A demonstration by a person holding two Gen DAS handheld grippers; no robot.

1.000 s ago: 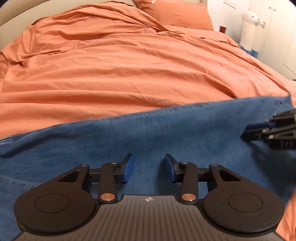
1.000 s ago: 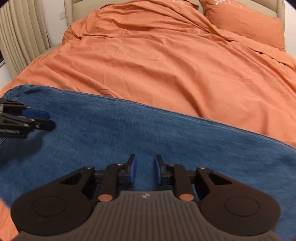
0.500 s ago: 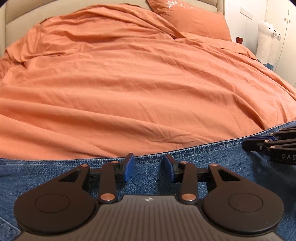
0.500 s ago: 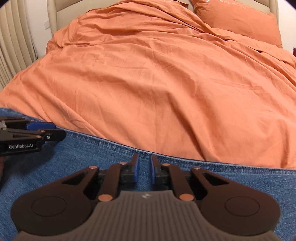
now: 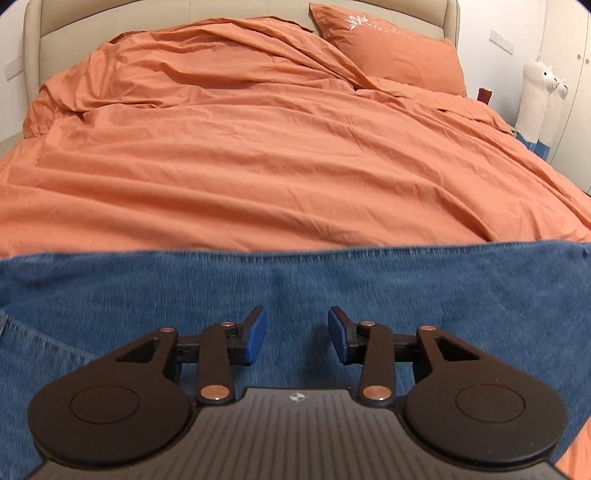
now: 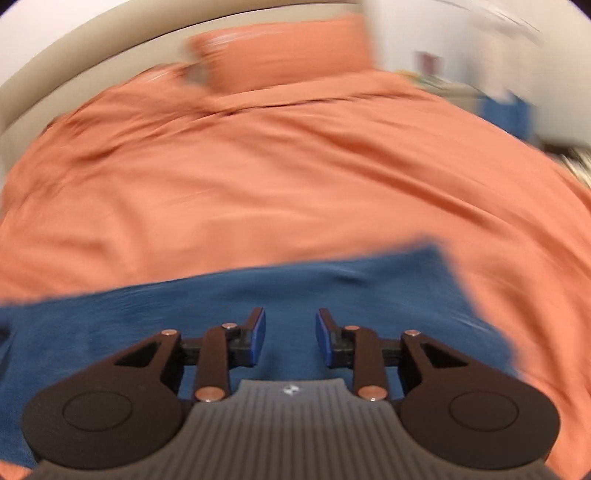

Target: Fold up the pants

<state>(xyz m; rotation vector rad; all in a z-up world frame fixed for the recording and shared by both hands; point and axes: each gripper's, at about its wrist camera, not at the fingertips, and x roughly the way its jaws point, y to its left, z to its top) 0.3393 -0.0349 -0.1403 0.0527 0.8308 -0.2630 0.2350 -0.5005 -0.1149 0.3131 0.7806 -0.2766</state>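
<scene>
The left gripper [image 5: 297,334] hangs over the jeans [image 5: 369,288], its blue pads [image 5: 256,334] apart with only bare denim showing in the gap. The right gripper [image 6: 290,338] is also over the denim, its jaws opening with nothing between them; its view is smeared by motion. The jeans [image 6: 332,295] lie spread across the near edge of the bed, on the orange duvet [image 5: 258,166]. Farther off, an orange pillow [image 5: 391,48] leans against the beige headboard [image 5: 59,22]. Plush alpacas [image 5: 539,99] stand at the far right.
</scene>
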